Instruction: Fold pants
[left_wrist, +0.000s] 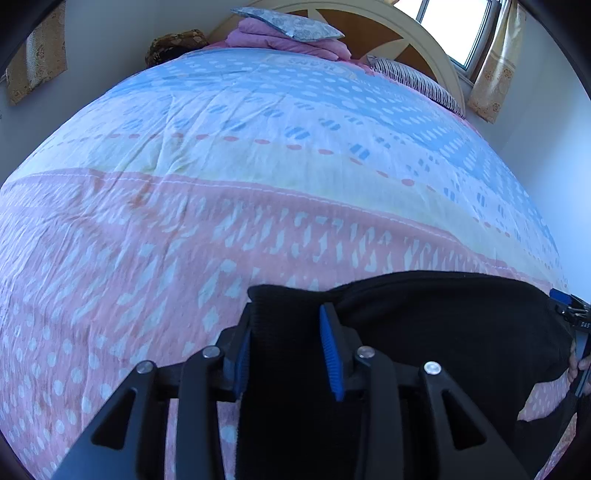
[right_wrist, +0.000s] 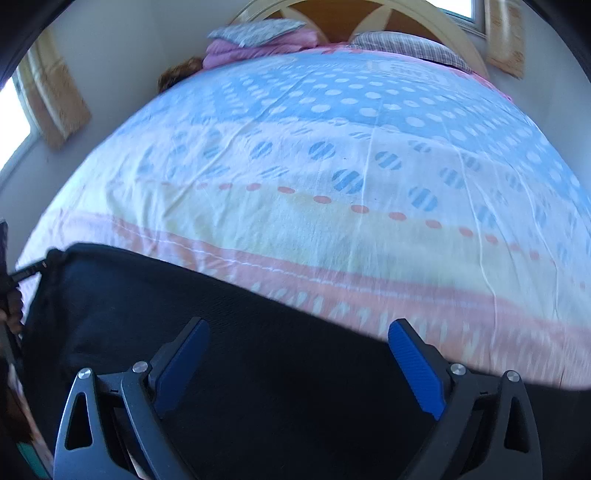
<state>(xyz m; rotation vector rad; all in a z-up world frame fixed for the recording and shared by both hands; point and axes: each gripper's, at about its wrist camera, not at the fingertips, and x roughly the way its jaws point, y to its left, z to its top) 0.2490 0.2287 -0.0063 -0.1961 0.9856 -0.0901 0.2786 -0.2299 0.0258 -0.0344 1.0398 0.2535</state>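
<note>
down on the near edge of the bed (left_wrist: 258, 155), black pants (left_wrist: 443, 332) lie spread across the pink part of a patterned bedspread (right_wrist: 332, 221). the left gripper (left_wrist: 290, 350) has its blue-padded fingers (left_wrist: 332, 354) set on either side of a ribbed end of the dark cloth, which fills the gap between them; the fingers look pressed onto it, grasping the pants at that end. in the right wrist view the right gripper (right_wrist: 299, 369) hangs over the black fabric with its fingers (right_wrist: 417, 369) spread wide apart and nothing caught between them, so it is released. that view is smeared with motion blur. at the far right edge of the left wrist view part of the other tool and a bit of a hand (left_wrist: 578, 363) show just beside the pants. at the head of the bed sit a folded pink blanket (left_wrist: 288, 42) with a grey patterned pillow (left_wrist: 291, 24) on top, and a striped pillow (left_wrist: 417, 83) beside the curved wooden headboard (left_wrist: 417, 40). curtains (left_wrist: 495, 66) hang by a window (left_wrist: 454, 26).
</note>
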